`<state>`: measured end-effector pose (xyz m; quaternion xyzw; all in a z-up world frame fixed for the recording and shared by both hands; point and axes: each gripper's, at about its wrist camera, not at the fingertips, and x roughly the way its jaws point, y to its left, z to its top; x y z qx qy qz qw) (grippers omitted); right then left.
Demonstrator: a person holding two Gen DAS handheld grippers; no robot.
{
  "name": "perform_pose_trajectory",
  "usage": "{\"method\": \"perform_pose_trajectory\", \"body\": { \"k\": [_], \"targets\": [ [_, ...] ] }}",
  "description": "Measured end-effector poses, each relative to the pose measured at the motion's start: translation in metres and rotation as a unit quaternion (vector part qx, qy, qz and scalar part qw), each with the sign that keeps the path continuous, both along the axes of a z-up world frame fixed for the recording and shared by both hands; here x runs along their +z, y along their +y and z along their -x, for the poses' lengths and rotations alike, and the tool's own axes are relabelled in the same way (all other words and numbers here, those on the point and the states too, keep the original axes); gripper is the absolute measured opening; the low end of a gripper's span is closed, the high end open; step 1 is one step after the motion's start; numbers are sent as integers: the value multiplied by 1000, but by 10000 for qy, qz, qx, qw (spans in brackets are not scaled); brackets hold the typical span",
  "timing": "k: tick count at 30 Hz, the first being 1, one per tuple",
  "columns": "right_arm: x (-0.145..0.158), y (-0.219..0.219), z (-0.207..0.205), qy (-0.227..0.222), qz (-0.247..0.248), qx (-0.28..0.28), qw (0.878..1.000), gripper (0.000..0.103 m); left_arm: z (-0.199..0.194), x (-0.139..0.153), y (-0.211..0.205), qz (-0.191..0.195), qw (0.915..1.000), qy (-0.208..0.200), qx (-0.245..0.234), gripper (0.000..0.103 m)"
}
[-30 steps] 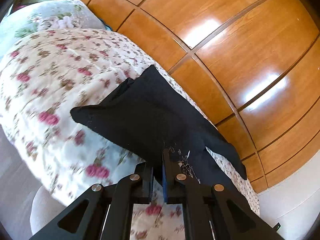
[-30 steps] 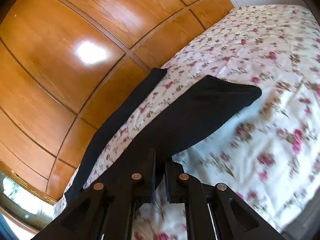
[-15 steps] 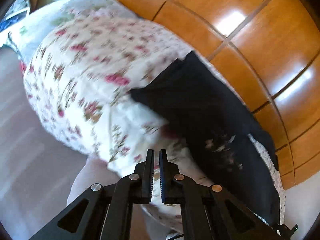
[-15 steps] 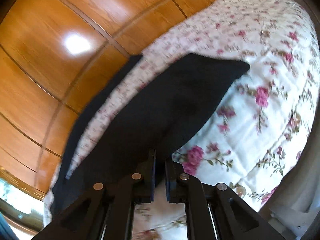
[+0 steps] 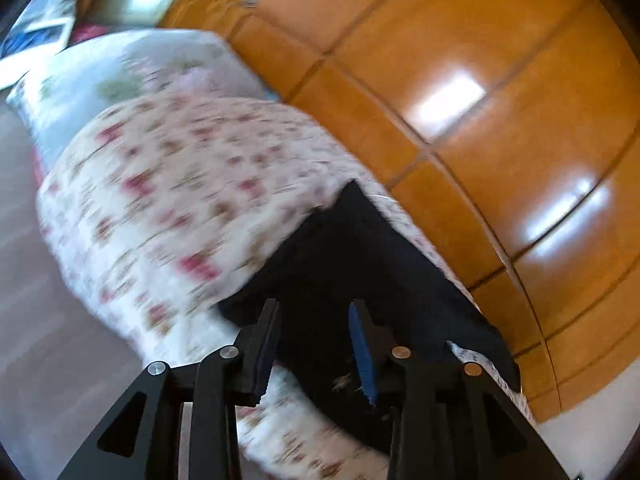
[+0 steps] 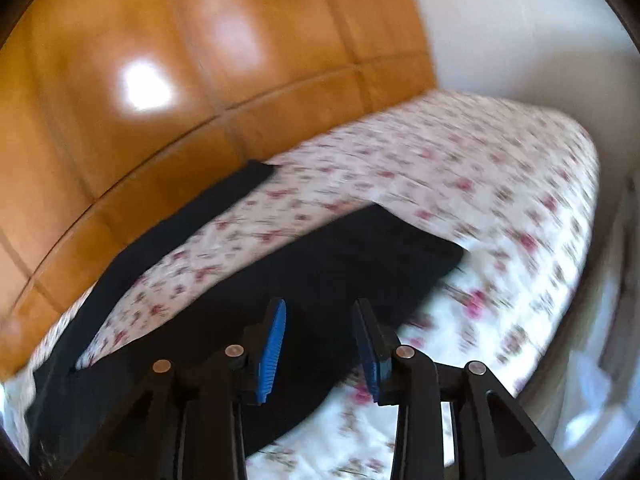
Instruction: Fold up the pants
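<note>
Black pants (image 5: pixel 352 264) lie on the floral bedspread (image 5: pixel 168 200), close to the bed's near edge. In the left wrist view my left gripper (image 5: pixel 314 312) hovers over the pants with its jaws opening and nothing pinched between the blue pads. In the right wrist view the pants (image 6: pixel 340 264) spread flat, one leg (image 6: pixel 192 216) running along the wooden wall. My right gripper (image 6: pixel 320 312) hangs above the nearer leg, its jaws opening too, free of the cloth.
A polished wooden panel wall (image 5: pixel 500 120) runs along the far side of the bed. A pale floral pillow (image 5: pixel 132 76) lies at the bed's head. A white wall (image 6: pixel 520 32) stands behind the bed's foot. Floor (image 5: pixel 40 320) shows below the bed edge.
Both grippers were shut on the black cloth; both have let go and opened. The pants now lie flat on the bed, and both hands have lifted and swung away slightly.
</note>
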<state>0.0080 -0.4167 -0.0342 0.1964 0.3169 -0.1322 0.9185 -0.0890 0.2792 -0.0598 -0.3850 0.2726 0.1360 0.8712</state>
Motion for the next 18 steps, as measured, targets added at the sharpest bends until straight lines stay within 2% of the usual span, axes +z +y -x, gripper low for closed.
{"method": "perform_pose_trajectory", "body": {
  "k": [4, 11, 14, 18],
  "targets": [
    [-3, 36, -33, 106, 11, 808, 9967, 36, -49, 12, -11, -222, 9987, 32, -465, 35],
    [-26, 117, -91, 376, 166, 1929, 9804, 37, -144, 20, -20, -523, 9924, 475, -1005, 37],
    [-32, 139, -109, 463, 256, 2082, 9766, 37, -182, 20, -12, -651, 9911, 596, -993, 39],
    [-46, 155, -124, 583, 400, 2104, 9750, 41, -229, 13, 2, -1035, 9860, 968, -876, 49]
  ]
}}
